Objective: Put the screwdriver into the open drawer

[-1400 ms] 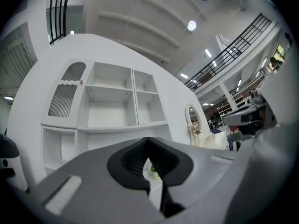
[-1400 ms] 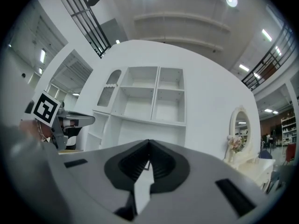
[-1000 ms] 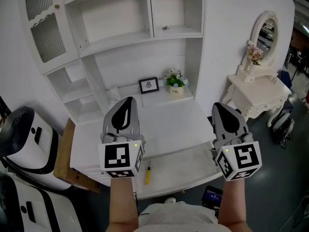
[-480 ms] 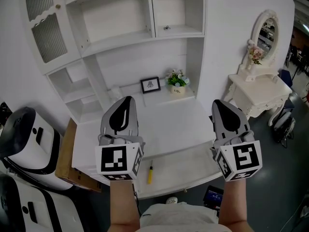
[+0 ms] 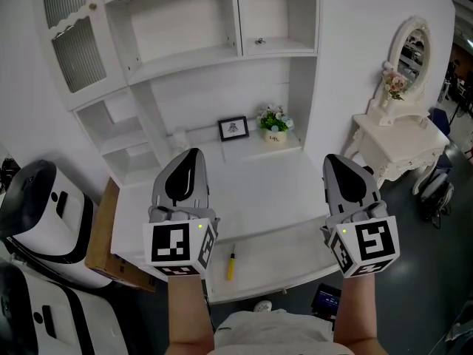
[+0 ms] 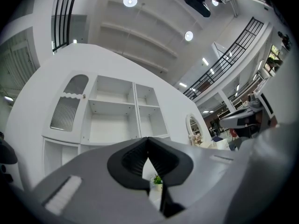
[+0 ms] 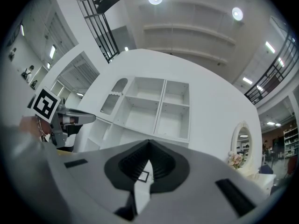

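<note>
Head view: screwdriver point(image 5: 230, 264) tip toward shelves point(image 5: 185, 46)

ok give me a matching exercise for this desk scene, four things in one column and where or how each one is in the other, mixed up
Things:
1. screwdriver
2. picture frame
3. potted plant
4. oval mirror

Places:
a. stands on the small dressing table at the right
b. lies in the open drawer
c. at the back of the desk, black border
d. at the back of the desk, white pot

Pairs: 1-b, 2-c, 3-d, 4-a
</note>
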Action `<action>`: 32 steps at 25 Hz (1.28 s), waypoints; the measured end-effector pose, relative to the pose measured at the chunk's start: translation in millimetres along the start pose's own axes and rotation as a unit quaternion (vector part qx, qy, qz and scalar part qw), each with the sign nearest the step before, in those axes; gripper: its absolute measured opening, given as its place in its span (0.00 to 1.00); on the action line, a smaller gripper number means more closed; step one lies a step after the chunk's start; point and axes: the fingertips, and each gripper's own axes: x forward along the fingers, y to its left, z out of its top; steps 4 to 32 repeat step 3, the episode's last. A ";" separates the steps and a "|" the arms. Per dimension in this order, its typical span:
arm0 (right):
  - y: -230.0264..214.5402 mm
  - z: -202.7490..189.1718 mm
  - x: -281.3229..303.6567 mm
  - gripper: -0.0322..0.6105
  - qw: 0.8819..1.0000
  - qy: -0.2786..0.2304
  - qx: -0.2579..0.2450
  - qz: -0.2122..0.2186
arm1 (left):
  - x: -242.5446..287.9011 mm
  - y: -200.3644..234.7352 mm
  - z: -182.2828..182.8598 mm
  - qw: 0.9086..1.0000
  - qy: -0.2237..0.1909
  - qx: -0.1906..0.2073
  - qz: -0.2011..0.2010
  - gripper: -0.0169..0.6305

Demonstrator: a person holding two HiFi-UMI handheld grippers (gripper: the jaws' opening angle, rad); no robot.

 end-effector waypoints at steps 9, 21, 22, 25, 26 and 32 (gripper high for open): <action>0.0 -1.5 0.0 0.06 1.000 -0.001 0.005 0.001 | 0.1 -1.1 -1.1 1.000 0.000 0.002 -0.001 0.04; 0.0 -1.5 0.0 0.06 1.000 -0.001 0.005 0.001 | 0.1 -1.1 -1.1 1.000 0.000 0.002 -0.001 0.04; 0.0 -1.5 0.0 0.06 1.000 -0.001 0.005 0.001 | 0.1 -1.1 -1.1 1.000 0.000 0.002 -0.001 0.04; 0.0 -1.5 0.0 0.06 1.000 -0.001 0.005 0.001 | 0.1 -1.1 -1.1 1.000 0.000 0.002 -0.001 0.04; 0.0 -1.5 0.0 0.06 1.000 -0.001 0.005 0.001 | 0.1 -1.1 -1.1 1.000 0.000 0.002 -0.001 0.04; 0.0 -1.5 0.0 0.06 1.000 -0.001 0.005 0.001 | 0.1 -1.1 -1.1 1.000 0.000 0.002 -0.001 0.04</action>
